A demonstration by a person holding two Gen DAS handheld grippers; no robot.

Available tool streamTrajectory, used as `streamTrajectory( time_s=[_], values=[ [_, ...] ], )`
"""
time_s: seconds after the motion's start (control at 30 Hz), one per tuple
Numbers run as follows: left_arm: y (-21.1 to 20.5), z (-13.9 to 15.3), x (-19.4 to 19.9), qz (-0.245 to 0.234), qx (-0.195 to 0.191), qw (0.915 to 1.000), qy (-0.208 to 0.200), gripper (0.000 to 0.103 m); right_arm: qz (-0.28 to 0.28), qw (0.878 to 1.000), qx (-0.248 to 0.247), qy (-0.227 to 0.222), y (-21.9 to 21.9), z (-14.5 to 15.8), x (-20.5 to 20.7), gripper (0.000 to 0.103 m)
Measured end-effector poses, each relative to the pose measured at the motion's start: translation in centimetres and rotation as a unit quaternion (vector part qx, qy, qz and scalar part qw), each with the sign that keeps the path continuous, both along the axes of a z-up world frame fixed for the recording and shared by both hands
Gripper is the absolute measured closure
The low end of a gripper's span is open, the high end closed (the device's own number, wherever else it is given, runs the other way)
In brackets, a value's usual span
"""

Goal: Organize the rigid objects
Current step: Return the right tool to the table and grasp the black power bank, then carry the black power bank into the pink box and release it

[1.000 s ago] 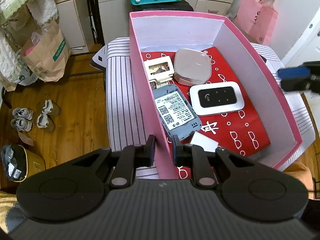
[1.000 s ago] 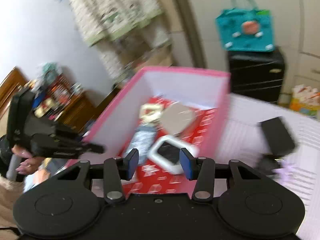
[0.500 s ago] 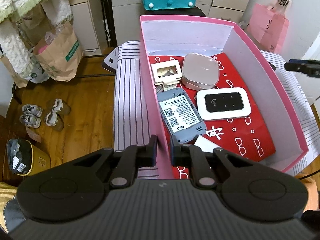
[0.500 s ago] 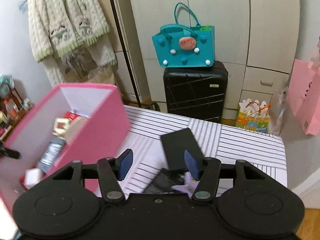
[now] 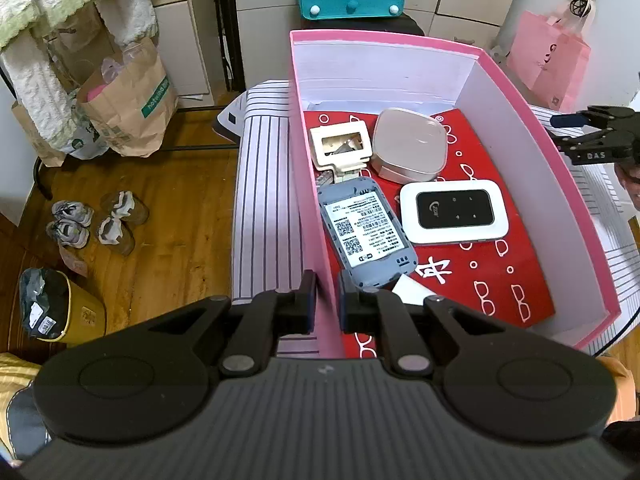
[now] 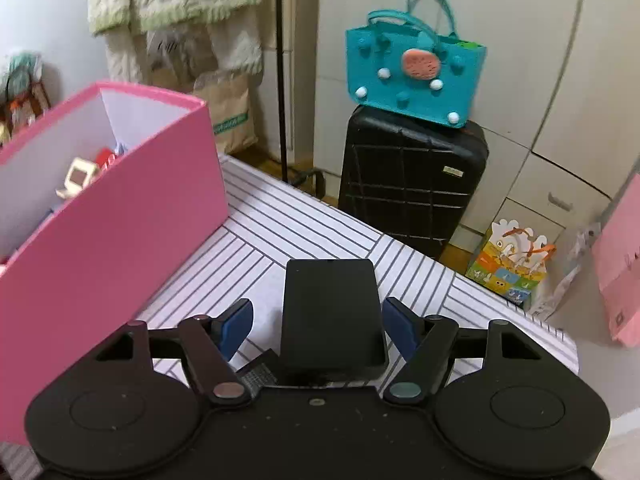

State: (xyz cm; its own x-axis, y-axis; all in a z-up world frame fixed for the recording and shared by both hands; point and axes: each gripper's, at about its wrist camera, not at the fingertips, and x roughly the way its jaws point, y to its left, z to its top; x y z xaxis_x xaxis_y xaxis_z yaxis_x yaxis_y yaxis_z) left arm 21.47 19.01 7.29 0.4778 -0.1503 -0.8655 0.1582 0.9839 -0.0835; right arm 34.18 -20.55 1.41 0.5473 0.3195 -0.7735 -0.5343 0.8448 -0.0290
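The right tongs [image 6: 316, 326] have swung away from the open pink cardboard box [image 6: 120, 216] and dropped toward the striped cloth-covered surface [image 6: 280, 224]. They now hang over a flat black rectangular slab [image 6: 332, 312], perhaps a phone or a power bank, that lies on the cloth near the surface's near edge, just outside the box's right-hand wall. Their jaws have just been opening and now stand wide apart. The black slab lies between the blue pads [image 6: 236, 326], but neither pad presses on it, so it is not yet held.

The left tongs [image 5: 326, 300] have hardly moved. They are clamped on the box's left wall near its near corner, one finger outside and one inside, pinching the pink card.

Inside the box, on a red patterned sheet [image 5: 500, 276], four things already lie: a cream plastic frame-shaped piece [image 5: 340, 148] and a rounded beige puck-like device [image 5: 410, 150] toward the far wall, and nearer, a grey-blue device [image 5: 366, 236] with its label side up beside a white pocket router [image 5: 454, 212] with a black face.

To my eye the black slab is the next thing to go in. The jaws look set to straddle its width; they need to sink a little and close on its long edges before it can be carried over the wall.
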Motion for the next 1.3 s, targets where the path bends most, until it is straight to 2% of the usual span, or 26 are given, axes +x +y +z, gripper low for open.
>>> streamTrajectory(
  time_s=[0.23,0.37,0.43,0.6,0.93,1.1,1.3],
  values=[
    [-0.2,0.0,0.3,-0.002,0.007,1.0000,-0.001,0.093,-0.009,0.999,-0.031,0.023,0.7,-1.0,2.3,0.027],
    [-0.3,0.1,0.3,-0.008,0.012,0.9999,-0.001,0.093,-0.016,0.999,-0.020,0.045,0.5,-1.7,3.2,0.028],
    [-0.4,0.1,0.3,-0.011,0.014,0.9998,-0.002,0.093,-0.022,0.998,-0.010,0.055,0.3,-1.9,3.4,0.037],
    [-0.5,0.1,0.3,-0.017,0.018,0.9997,-0.006,0.093,-0.039,0.998,0.001,0.046,0.4,-1.5,2.5,0.037],
    [-0.3,0.1,0.1,-0.032,0.018,0.9992,-0.013,0.093,-0.053,0.998,0.029,0.020,0.0,1.3,-0.7,0.037],
    [0.4,0.1,0.4,-0.030,-0.001,0.9995,-0.007,0.092,-0.050,0.997,0.066,0.011,-0.2,3.4,-2.9,0.037],
    [0.8,0.1,0.7,-0.024,0.002,0.9996,-0.015,0.094,-0.026,0.994,0.103,-0.009,0.9,6.9,-5.8,0.037]
  ],
)
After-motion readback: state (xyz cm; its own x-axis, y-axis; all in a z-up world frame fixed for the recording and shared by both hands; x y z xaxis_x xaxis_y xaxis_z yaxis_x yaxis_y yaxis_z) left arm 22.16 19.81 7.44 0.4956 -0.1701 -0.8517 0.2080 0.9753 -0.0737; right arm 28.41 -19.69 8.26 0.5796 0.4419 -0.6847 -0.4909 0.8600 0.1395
